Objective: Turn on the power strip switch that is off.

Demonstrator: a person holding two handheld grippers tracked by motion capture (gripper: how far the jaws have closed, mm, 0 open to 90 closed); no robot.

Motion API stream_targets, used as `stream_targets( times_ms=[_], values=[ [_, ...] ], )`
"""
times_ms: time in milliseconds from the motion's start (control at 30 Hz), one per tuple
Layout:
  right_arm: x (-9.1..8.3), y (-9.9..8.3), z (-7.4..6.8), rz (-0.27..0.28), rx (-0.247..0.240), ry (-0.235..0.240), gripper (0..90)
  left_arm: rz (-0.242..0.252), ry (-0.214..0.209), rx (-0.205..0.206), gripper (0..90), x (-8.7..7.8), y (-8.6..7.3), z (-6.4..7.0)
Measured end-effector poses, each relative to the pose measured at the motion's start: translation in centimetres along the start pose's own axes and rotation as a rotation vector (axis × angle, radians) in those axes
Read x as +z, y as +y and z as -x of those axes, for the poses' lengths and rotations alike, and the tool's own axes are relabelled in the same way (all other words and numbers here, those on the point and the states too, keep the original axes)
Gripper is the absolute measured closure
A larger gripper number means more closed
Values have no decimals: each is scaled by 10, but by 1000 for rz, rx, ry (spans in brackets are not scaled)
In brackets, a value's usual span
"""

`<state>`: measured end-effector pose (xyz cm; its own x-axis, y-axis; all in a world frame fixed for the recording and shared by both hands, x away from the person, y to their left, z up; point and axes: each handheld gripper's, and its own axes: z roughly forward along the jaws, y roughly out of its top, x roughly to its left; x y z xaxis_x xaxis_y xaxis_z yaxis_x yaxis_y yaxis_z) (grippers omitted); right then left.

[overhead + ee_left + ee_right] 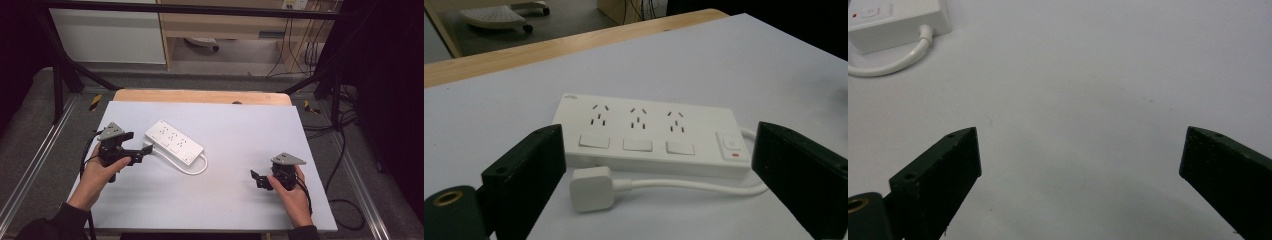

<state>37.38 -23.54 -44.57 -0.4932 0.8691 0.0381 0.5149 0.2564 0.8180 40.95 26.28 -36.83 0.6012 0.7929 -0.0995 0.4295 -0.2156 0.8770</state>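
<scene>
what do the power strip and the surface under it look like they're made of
Power strip: likely moulded plastic, white and smooth with a slight sheen, rounded edges. Its cable looks like white rubbery plastic. Table surface: matte pale sheet, perhaps laminate or board; a wooden edge shows behind it.

The power strip (pixel 174 142) lies on the table (pixel 235 200), left of its middle. Its plug (pixel 591 188) rests on the table just before the strip, on my side, the cord (pixel 196 169) looping round the strip's right end. My left hand-held gripper (pixel 141 151) sits just left of the strip; my right hand-held gripper (pixel 256 179) is well to its right.
</scene>
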Motion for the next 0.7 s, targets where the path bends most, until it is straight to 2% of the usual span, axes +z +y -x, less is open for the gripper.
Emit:
stream_targets(
  times_ms=[367, 700],
  values=[
    [-1, 1, 0, 5, 5, 7, 37, -12, 7, 12, 82, 12, 6, -1],
    [-2, 0, 1, 10, 6, 3, 37, -24, 25, -7, 119, 20, 4, -11]
  ],
)
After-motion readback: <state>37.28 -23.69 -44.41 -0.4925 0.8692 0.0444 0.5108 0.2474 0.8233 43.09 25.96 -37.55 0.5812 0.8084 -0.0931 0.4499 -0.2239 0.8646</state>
